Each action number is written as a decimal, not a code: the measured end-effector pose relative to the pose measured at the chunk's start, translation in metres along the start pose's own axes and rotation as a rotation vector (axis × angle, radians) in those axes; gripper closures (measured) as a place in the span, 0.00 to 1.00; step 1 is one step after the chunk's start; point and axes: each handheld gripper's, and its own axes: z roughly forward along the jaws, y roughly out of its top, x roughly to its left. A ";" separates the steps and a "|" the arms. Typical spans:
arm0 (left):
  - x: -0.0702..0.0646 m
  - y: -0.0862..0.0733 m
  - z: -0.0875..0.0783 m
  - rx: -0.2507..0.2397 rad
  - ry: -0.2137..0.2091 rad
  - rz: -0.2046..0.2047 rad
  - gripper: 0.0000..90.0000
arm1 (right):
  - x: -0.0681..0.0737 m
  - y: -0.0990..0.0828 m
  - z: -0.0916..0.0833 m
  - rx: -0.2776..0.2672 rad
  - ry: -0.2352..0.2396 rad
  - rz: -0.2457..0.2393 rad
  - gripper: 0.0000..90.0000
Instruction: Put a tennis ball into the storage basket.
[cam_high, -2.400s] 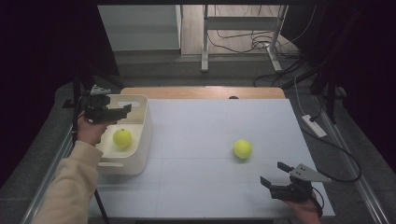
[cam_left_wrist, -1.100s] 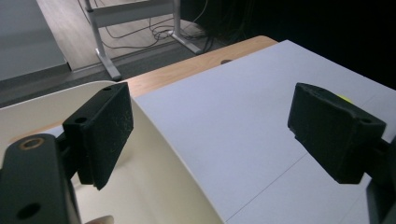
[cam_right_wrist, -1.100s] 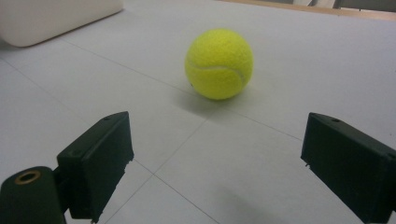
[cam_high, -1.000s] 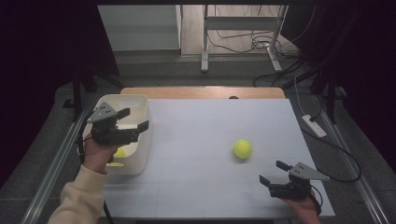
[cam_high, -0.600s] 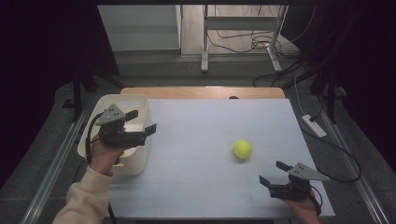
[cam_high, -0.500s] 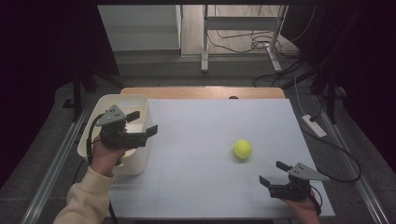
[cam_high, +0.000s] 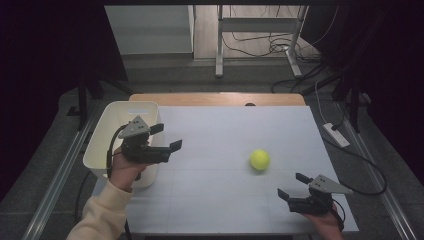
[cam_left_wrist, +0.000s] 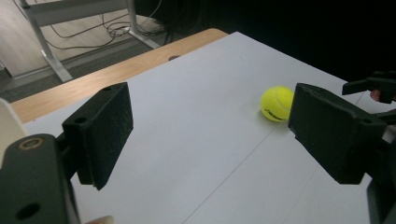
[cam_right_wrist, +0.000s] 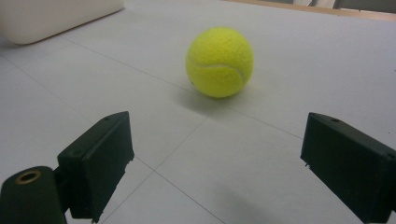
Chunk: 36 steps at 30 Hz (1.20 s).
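left claw (cam_high: 166, 137) apart, empty, moved off bin (cam_high: 116, 131) toward ball (cam_high: 259, 159) | right claw (cam_high: 292, 185) apart, unmoved

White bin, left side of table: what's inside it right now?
The white bin shows bare inner walls toward the back. The left gripper and the hand holding it cover the bin's near part, so what's inside there can't be seen.
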 end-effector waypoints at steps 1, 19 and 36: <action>-0.002 0.001 0.002 0.003 -0.005 0.003 0.17 | 0.000 0.000 0.000 0.001 -0.001 -0.001 0.10; -0.014 0.007 0.024 0.029 -0.046 0.023 0.16 | 0.000 0.000 0.000 0.000 -0.001 -0.005 0.10; -0.026 0.011 0.049 0.051 -0.084 0.044 0.16 | 0.000 0.000 -0.001 -0.008 -0.004 -0.001 0.10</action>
